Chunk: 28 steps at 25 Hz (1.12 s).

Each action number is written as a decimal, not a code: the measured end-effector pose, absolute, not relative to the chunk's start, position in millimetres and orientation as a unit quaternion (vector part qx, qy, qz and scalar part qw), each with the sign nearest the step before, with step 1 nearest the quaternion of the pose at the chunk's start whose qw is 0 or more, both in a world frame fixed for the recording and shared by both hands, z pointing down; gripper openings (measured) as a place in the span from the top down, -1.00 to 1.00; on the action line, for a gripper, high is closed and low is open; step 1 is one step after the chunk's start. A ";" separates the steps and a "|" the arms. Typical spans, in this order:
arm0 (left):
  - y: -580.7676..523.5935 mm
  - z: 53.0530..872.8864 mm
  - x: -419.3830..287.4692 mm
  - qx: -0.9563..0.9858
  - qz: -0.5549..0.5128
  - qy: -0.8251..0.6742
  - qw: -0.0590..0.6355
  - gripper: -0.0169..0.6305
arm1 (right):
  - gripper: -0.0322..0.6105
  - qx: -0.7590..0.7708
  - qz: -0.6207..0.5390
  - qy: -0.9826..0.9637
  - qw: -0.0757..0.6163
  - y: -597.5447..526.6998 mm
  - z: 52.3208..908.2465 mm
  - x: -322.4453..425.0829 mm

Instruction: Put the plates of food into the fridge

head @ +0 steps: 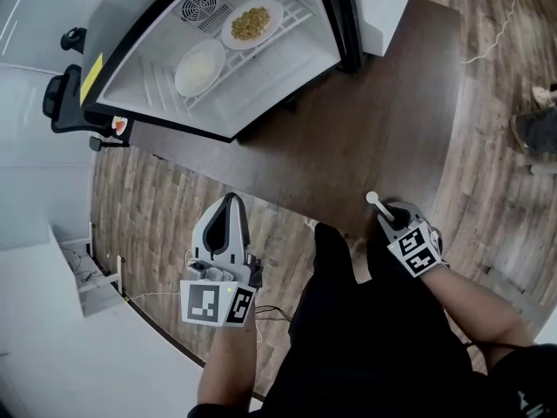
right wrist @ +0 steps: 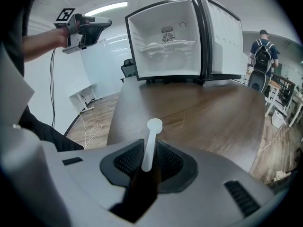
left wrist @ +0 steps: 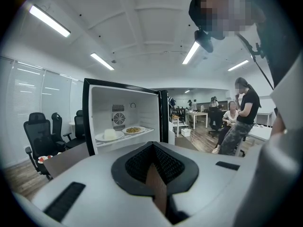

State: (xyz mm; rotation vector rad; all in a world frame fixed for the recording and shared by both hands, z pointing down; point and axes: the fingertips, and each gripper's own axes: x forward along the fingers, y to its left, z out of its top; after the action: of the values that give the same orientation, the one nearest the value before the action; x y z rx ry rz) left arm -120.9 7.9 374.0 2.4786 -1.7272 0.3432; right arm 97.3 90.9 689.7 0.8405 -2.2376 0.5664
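Obs.: fridge point(head: 270, 77) stands open on the worktop point(head: 348, 129). Both plates sit side by side on its wire shelf point(head: 294, 9): white-food plate point(head: 198, 68) and yellow-food plate point(head: 251, 23).

Left hand-held gripper point(head: 231, 203): jaws closed tip to tip, nothing in them, held up well short of the fridge.

Right hand-held gripper point(head: 389, 219): jaws clamped on the handle of a white spoon point(head: 377, 205), low over the near worktop edge.

Handling (judgement): the plates look stiff with a smooth, probably slippery rim, and are moderately light. The food is loose and the yellow portion would scatter if tipped. Best hold is the near rim, pinched across its edge with the plate kept level. The wire shelf may snag a sliding base.
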 end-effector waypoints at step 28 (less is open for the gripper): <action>0.9 342.7 -154.8 0.812 0.083 -0.577 0.027 0.94 | 0.73 0.334 0.210 -0.862 0.317 50.5 660.5 77.5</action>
State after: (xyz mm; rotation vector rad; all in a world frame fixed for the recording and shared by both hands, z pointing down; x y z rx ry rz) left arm -154.8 0.9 342.7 2.5087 -1.7822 0.2570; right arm 77.5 50.5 660.5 0.8801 -2.2703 0.5524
